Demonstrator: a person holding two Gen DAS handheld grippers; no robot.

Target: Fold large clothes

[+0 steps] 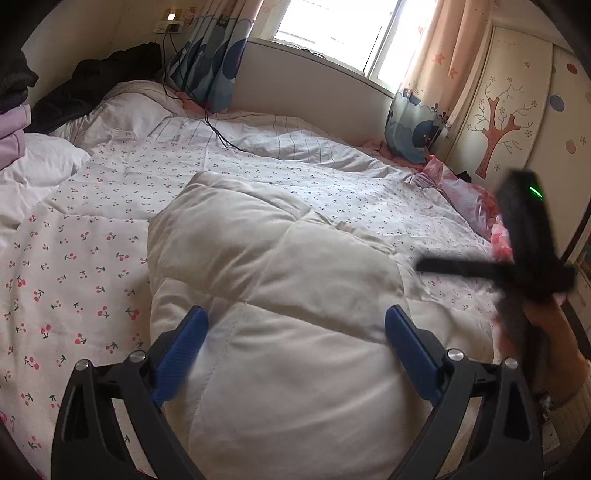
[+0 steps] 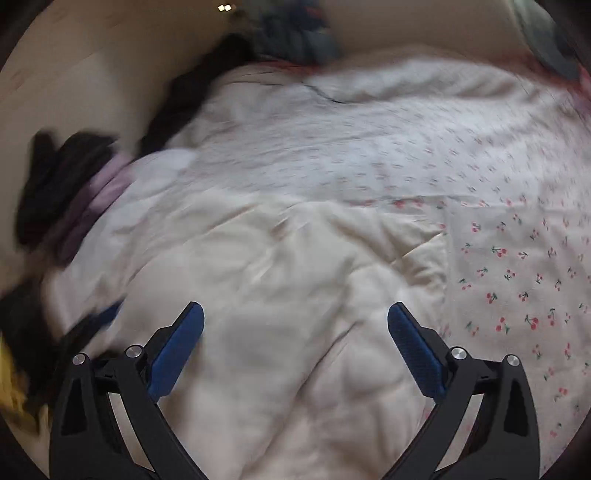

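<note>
A cream quilted garment (image 1: 280,280) lies folded in a thick bundle on the bed's cherry-print cover (image 1: 74,258), toward the near edge. The left gripper (image 1: 295,325) hovers over the bundle with its blue pads spread wide and nothing pinched. The right gripper (image 2: 295,321) is also wide open above the same cream fabric (this view is blurred). Dark clothes (image 1: 96,85) are heaped at the bed's far left corner.

Bright window (image 1: 343,33) behind patterned curtains (image 1: 218,55), cherry-print bedding (image 1: 74,258) over bed, wardrobe (image 1: 517,110) with tree decal, wall outlet (image 1: 168,26), possibly a charger plugged in.
</note>
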